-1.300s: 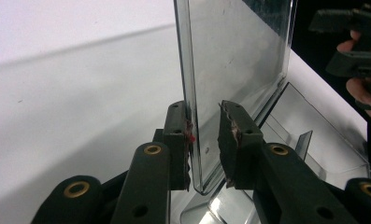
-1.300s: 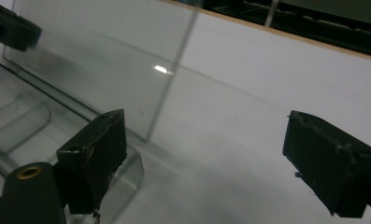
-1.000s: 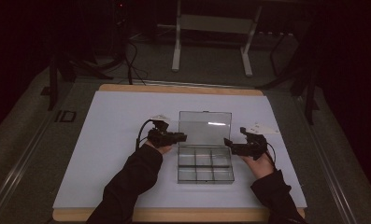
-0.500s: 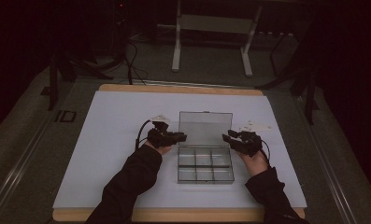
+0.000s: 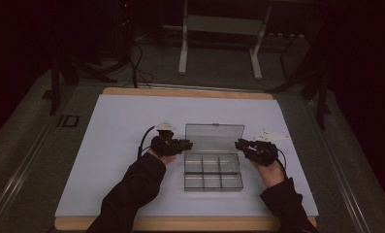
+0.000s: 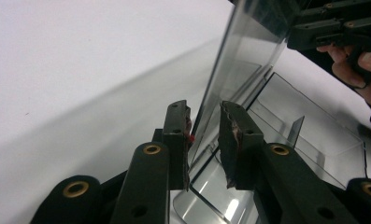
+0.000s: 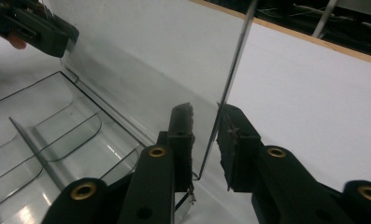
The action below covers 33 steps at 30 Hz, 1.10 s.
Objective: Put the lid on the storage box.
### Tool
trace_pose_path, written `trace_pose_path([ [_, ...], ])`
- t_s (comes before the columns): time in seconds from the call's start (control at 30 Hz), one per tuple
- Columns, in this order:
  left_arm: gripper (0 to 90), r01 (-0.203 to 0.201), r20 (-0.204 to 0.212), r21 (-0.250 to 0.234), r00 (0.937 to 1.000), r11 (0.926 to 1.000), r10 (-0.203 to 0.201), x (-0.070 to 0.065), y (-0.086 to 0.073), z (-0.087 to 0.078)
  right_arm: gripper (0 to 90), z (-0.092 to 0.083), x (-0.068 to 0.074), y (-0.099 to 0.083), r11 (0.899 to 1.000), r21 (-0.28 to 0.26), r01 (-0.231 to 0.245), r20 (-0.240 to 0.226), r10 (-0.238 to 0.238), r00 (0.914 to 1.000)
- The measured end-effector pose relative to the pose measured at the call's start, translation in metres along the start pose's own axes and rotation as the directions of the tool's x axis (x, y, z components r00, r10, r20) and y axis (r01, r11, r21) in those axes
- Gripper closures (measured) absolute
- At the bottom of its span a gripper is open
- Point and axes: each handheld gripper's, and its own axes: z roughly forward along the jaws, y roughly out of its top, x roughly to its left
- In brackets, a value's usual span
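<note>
On the white worktop [image 5: 112, 160], the left tongs [image 5: 186, 144] sit apart astride the left edge of the raised lid [image 5: 214, 132]. The clear compartment box [image 5: 212, 172] lies mid-worktop, nothing blocking it. The right tongs [image 5: 239, 144], also apart, straddle the lid's right edge.

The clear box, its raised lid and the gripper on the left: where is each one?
clear box [image 5: 212, 173], high view, on a divider between compartments.
raised lid [image 5: 214, 131], high view, middle of the panel.
left gripper [image 6: 204, 135], left gripper view, midway between its fingertips, astride the lid's edge.
</note>
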Motion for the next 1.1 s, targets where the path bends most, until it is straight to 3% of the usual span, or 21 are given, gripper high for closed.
trace_pose_path([
  [0.33,74.0,-0.054,-0.042,0.012,0.9976,0.9985,0.054,-0.009,-0.007,-0.011,78.2,-0.01,0.005,-0.006,1.0,-0.006,0.024,-0.019,-0.024,0.9995],
  [0.8,76.3,-0.1,-0.038,0.056,0.994,0.9934,0.102,-0.018,-0.019,-0.02,80.0,-0.02,0.009,-0.019,0.999,0.001,0.038,-0.063,-0.038,0.9973],
  [1.1,80.2,-0.115,-0.031,0.095,0.9925,0.9888,0.118,-0.02,-0.029,-0.02,80.3,-0.025,0.011,-0.032,0.998,0.038,0.052,-0.106,-0.047,0.9932],
])
